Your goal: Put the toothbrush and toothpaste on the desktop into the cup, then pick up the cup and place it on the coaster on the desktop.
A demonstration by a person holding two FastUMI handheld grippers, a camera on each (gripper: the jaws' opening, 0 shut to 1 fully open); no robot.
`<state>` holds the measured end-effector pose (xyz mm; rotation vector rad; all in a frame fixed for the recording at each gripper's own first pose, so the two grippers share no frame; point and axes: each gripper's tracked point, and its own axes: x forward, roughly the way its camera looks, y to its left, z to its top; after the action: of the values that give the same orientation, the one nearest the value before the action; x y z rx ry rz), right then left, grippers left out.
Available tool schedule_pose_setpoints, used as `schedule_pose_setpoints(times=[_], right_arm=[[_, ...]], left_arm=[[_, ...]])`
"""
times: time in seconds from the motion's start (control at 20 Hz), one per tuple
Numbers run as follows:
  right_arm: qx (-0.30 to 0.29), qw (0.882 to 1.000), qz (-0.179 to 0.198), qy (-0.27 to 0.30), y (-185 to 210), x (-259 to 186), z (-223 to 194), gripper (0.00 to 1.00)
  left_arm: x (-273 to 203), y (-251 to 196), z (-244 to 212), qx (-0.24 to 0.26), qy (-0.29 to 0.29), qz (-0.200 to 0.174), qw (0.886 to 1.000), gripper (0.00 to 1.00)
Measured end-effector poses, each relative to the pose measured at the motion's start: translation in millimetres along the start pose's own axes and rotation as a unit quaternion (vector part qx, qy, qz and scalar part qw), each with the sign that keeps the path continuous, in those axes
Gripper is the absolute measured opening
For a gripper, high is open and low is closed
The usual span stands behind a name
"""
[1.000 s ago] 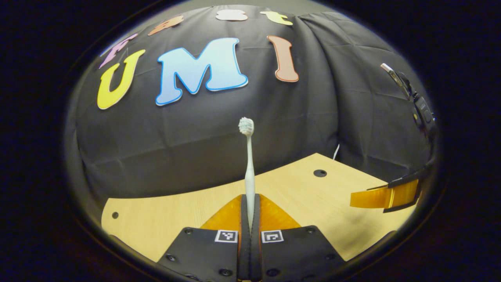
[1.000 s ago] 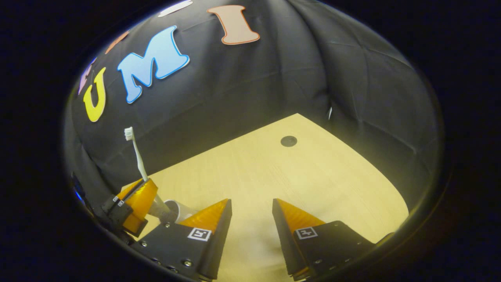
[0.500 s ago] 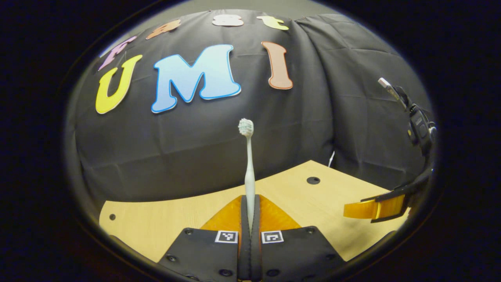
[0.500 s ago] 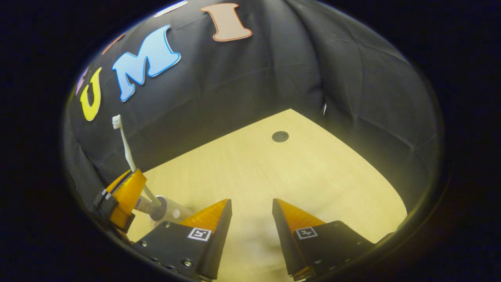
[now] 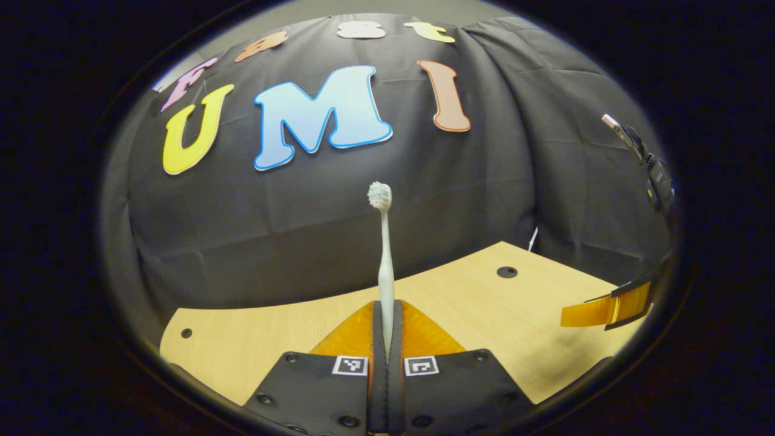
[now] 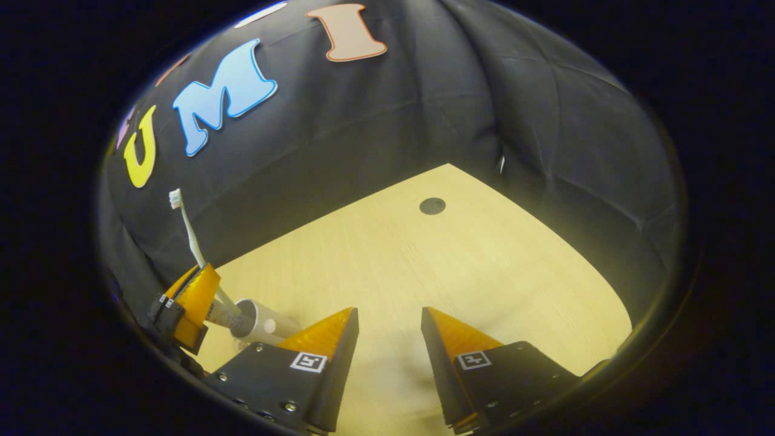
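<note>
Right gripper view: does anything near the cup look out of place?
Nothing stands out. The left gripper holds the toothbrush upright, bristles up, above the cup. The right gripper is open over bare desk.

Left gripper view: camera rides on the left tongs, low above the surface, facing almost level toward the booth wall beyond the far edge. Right gripper view: camera rides on the right tongs, higher and tilted down, taking in the surface up to its far right corner. Shared region: the far right corner with its dark round hole and the wall; each view catches the other tongs at its side margin.
</note>
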<state>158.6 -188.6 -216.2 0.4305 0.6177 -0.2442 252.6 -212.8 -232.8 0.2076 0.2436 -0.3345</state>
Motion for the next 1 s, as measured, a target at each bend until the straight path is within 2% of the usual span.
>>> schedule_pose_setpoints(times=[0.1, 0.15, 0.2, 0.3, 0.35, 0.4, 0.5, 0.55, 0.6, 0.75, 0.85, 1.0], right_arm=[[0.001, 1.000, 0.000, 0.002, -0.1, 0.0, -1.0, 0.63], [0.001, 1.000, 0.000, 0.004, -0.6, 0.0, -2.5, 0.58], [0.000, 1.000, 0.000, 0.005, -0.1, -0.2, -3.3, 0.63], [0.001, 1.000, 0.001, 0.004, -0.1, -0.1, -2.6, 0.63], [0.001, 1.000, 0.002, 0.004, -0.4, -0.3, -3.0, 0.63], [0.002, 1.000, 0.002, 0.005, -0.2, -0.2, -3.1, 0.63], [0.004, 1.000, 0.004, 0.006, 0.5, 0.0, -3.2, 0.63], [0.004, 1.000, 0.006, 0.006, 0.8, -0.5, -3.6, 0.58], [0.005, 1.000, 0.007, 0.006, 1.1, 0.0, -4.1, 0.63], [0.005, 1.000, 0.009, 0.005, 1.4, 0.4, -4.1, 0.63], [0.005, 1.000, 0.011, 0.005, 1.6, 0.8, -4.0, 0.63], [0.006, 1.000, 0.011, 0.005, 1.6, 0.2, -3.3, 0.63]], left_arm=[[2.3, 2.1, -0.7, 0.004, 0.000, 0.005, 1.000, 0.08], [3.0, 1.7, -1.8, 0.003, 0.000, 0.006, 1.000, 0.08], [2.9, 1.8, -1.5, 0.000, 0.000, 0.006, 1.000, 0.10], [1.2, -0.2, -2.1, 0.001, 0.001, 0.006, 1.000, 0.12], [-0.6, -0.7, -1.6, 0.003, 0.002, 0.006, 1.000, 0.10], [-1.3, -1.1, -1.5, 0.002, 0.001, 0.006, 1.000, 0.16], [-6.0, 0.3, -1.3, -0.003, 0.002, 0.010, 1.000, 0.16], [-9.3, 0.6, -1.3, -0.008, 0.000, 0.010, 1.000, 0.16], [-9.5, -0.8, -1.4, -0.011, 0.000, 0.012, 1.000, 0.15], [-12.3, -0.2, -1.1, -0.009, -0.005, 0.016, 1.000, 0.16], [-14.7, -3.1, -1.1, -0.005, -0.009, 0.015, 1.000, 0.23], [-18.6, -0.8, -1.4, -0.005, -0.016, 0.027, 0.999, 0.27]])
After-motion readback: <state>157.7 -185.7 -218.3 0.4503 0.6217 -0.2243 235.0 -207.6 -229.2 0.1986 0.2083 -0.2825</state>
